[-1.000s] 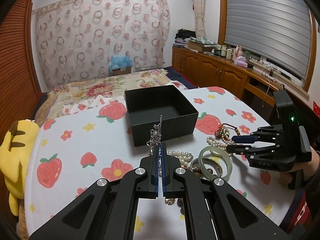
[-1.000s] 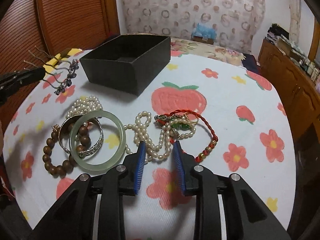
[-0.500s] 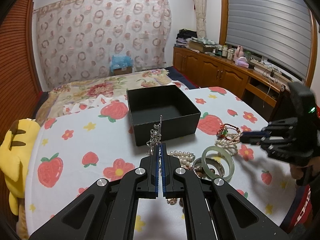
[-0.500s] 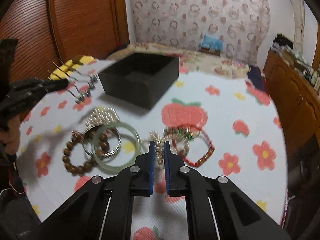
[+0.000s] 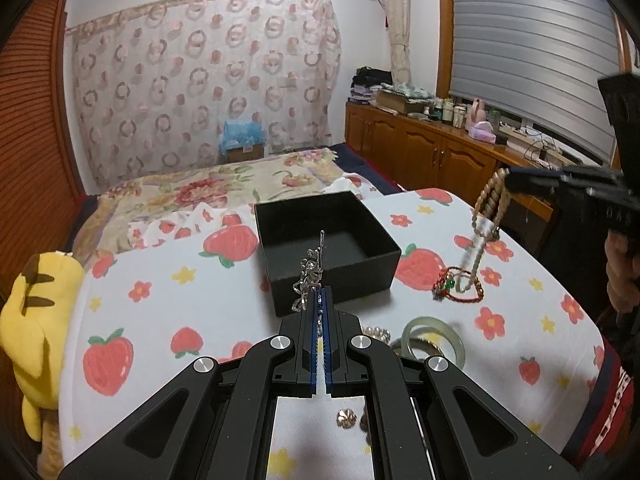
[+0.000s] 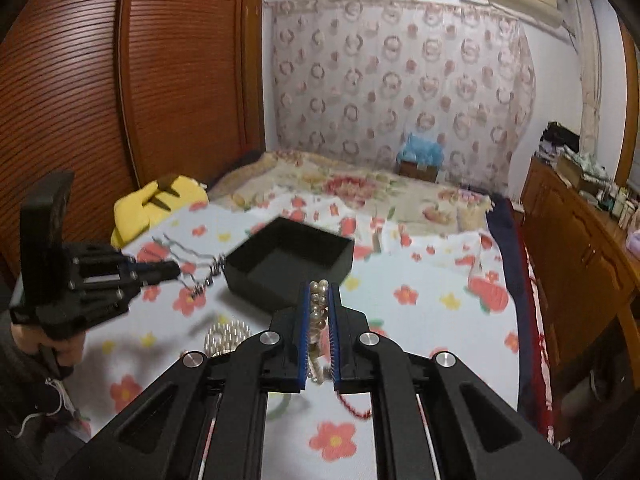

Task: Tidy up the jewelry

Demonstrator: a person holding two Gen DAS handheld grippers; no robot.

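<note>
My left gripper (image 5: 320, 300) pinches a silver ornament (image 5: 308, 276); my right gripper (image 6: 319, 300) clamps a pearl string (image 6: 318, 308), the box (image 6: 288, 264) at eleven o'clock.

One black box (image 5: 327, 248), open top. Two grippers: left gripper (image 5: 320, 300) and right gripper (image 6: 319, 300). One pearl strand (image 6: 318, 308), one silver hair ornament (image 5: 310, 280), one red cord bracelet (image 5: 458, 290), one green jade bangle (image 5: 434, 340), one pearl bracelet (image 6: 224, 336). One yellow plush toy (image 5: 40, 320), far left. Other beads near: count unclear.
</note>
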